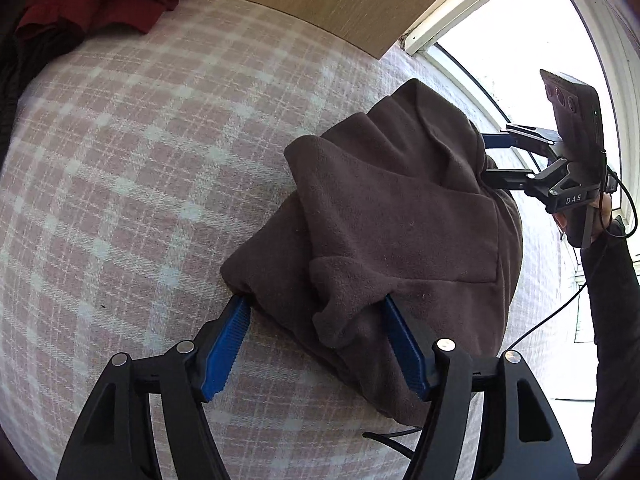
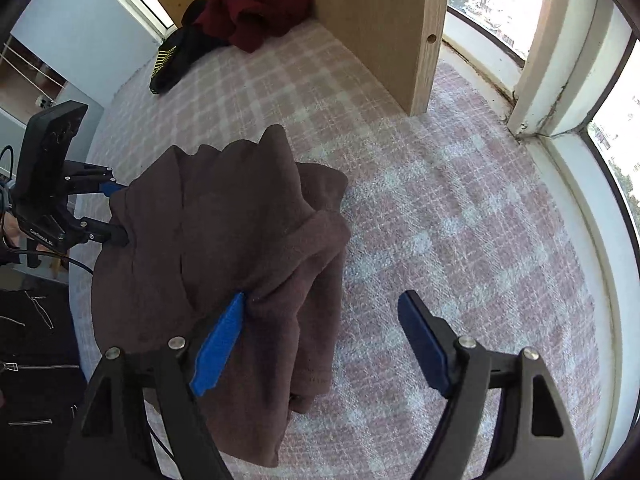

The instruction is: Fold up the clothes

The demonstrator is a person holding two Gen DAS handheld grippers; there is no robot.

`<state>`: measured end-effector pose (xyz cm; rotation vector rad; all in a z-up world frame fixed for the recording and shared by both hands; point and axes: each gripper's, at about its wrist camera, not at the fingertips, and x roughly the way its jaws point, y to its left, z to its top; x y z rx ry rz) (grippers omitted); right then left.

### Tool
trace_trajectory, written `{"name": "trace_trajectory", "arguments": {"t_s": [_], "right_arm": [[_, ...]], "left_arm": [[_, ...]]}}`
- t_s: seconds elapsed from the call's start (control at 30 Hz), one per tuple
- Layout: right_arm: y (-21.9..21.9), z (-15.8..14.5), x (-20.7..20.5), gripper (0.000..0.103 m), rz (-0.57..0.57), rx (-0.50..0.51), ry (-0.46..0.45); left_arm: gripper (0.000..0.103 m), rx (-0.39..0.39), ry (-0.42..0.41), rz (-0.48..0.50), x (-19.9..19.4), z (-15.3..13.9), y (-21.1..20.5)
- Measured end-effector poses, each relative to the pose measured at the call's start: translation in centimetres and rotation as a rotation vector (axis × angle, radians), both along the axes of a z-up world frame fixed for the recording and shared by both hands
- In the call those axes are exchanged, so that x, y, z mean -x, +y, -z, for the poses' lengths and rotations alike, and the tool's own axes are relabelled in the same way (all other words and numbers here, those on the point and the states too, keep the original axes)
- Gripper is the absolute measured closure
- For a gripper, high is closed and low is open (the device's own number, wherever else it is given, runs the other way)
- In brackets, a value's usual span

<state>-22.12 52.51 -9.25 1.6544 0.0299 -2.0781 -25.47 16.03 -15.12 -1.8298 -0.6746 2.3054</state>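
While folded, brown fleece (image 1: 400, 216) lies between left hand-held gripper (image 1: 316, 316) fingers.

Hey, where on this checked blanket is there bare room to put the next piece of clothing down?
Free: the checked blanket between the brown garment and the window, and the stretch between the garment and the red clothes. Crowded: the garment's ends, where the left gripper and right gripper sit.

A bed (image 2: 440, 208) with a pink and white checked cover carries everything. A folded brown fleece garment (image 2: 240, 248) lies on it, just ahead of both tools. Far beyond them, by a wooden panel (image 2: 380, 32), a dark red garment (image 2: 260, 4) and a black one (image 2: 180, 56) are heaped.
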Motion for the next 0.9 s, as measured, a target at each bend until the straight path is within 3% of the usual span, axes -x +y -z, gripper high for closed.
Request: {"name": "trace_trajectory", "arguments": {"t_s": [0.33, 0.4, 0.43, 0.6, 0.7, 0.83, 0.9], "right_arm": [[-0.3, 2.5, 0.5, 0.022, 0.023, 0.160, -0.097], [-0.7, 2.4, 0.4, 0.053, 0.004, 0.216, -0.114], [-1.0, 2.3, 0.2, 0.054, -0.007, 0.219, -0.109], [-3.1, 0.7, -0.7, 0.064, -0.034, 0.101, -0.043], [-4.2, -0.1, -1.2, 0.068, -0.025, 0.020, -0.014], [-5.4, -1.6, -2.6, 0.073, 0.056, -0.089, 0.050], [-5.5, -2.6, -3.6, 0.076, 0.107, -0.090, 0.076]], "left_arm": [[0.038, 0.029, 0.048, 0.026, -0.3, 0.0, 0.5], [0.038, 0.027, 0.051, 0.022, -0.3, 0.1, 0.4], [0.038, 0.025, 0.053, 0.020, -0.3, 0.1, 0.4], [0.040, 0.019, 0.070, 0.018, -0.5, 0.0, 0.3], [0.049, 0.013, 0.094, 0.039, -0.8, -0.5, 0.3], [0.071, -0.009, 0.149, 0.075, -1.3, -2.0, 0.3], [0.073, 0.004, 0.170, 0.117, -1.5, -2.6, 0.7]]}}
